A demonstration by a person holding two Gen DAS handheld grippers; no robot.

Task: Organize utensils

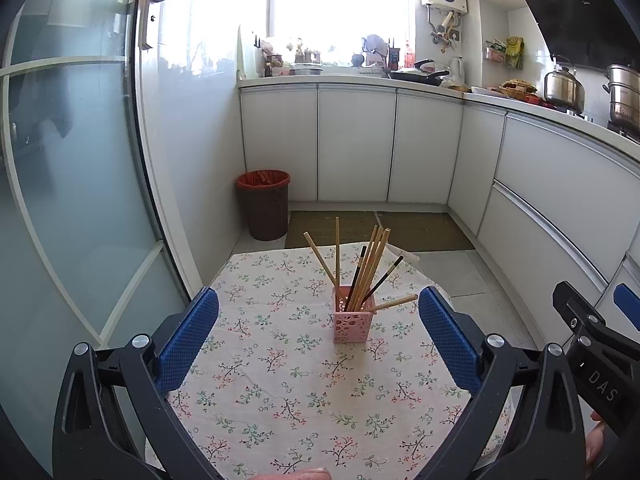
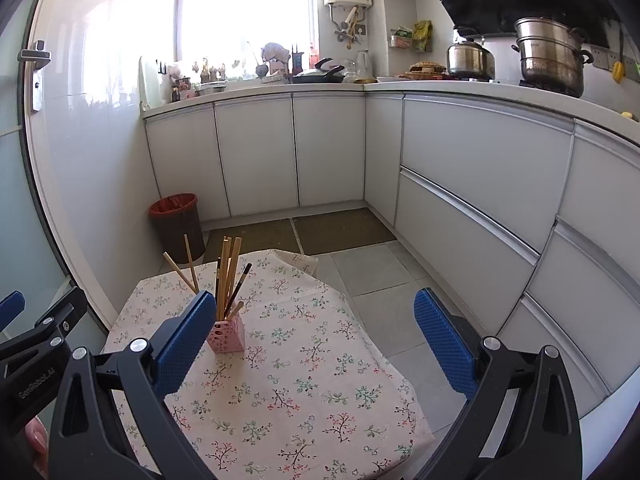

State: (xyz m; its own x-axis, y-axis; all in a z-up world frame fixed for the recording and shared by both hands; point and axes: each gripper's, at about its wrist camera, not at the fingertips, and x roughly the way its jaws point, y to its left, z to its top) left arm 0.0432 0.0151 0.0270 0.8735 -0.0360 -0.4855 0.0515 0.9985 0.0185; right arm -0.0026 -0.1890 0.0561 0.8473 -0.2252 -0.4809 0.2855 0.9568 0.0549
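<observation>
A pink perforated holder (image 1: 353, 320) stands on the floral tablecloth (image 1: 280, 380), holding several wooden and dark chopsticks (image 1: 366, 268) upright and fanned out. One wooden chopstick (image 1: 394, 303) leans low over its right rim. My left gripper (image 1: 318, 336) is open and empty, held back from the holder, which sits between its blue pads. My right gripper (image 2: 314, 340) is open and empty to the right of the holder (image 2: 227, 336); its left pad (image 2: 184, 344) overlaps the holder in view. The chopsticks (image 2: 228, 272) show above it.
The table (image 2: 320, 400) is small, with floor tiles beyond its right and far edges. A brown bin with a red liner (image 1: 264, 204) stands at the far left by white cabinets (image 1: 356, 144). A glass door (image 1: 72, 160) is on the left. Pots (image 2: 548, 54) sit on the counter.
</observation>
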